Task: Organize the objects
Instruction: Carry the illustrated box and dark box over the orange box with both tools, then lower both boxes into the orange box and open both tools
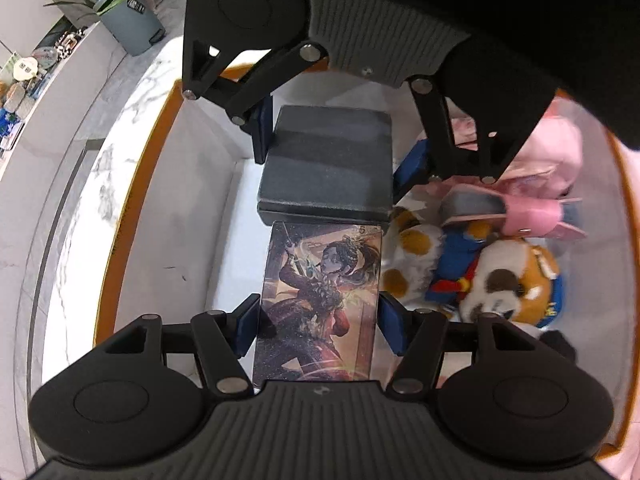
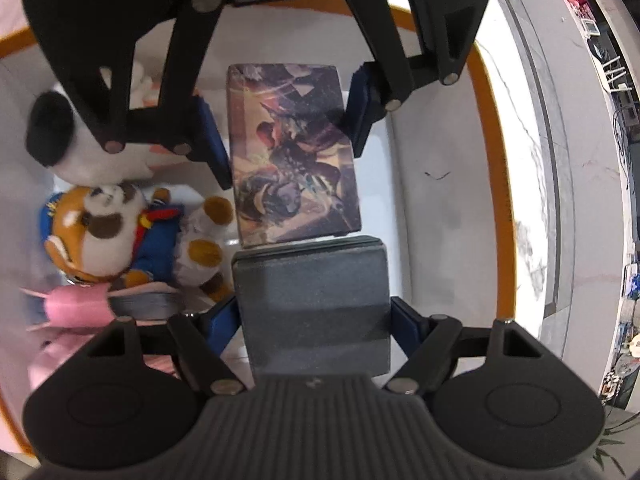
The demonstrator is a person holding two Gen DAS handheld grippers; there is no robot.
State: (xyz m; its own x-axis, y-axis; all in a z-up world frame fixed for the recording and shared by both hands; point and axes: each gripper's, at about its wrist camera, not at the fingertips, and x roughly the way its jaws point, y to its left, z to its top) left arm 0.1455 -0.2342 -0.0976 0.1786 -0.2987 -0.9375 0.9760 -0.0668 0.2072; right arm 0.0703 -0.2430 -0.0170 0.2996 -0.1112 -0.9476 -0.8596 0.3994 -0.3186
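Both grippers point down into a white bin with an orange rim. My left gripper is shut on an illustrated box with character art, its blue pads against the box's long sides. My right gripper is shut on a dark grey box. The two boxes meet end to end above the bin's white floor.
Plush toys fill the bin's other half: a brown-and-white one in blue clothes, a pink one and a white one with a black patch. Outside lie marble flooring and a grey pedal bin.
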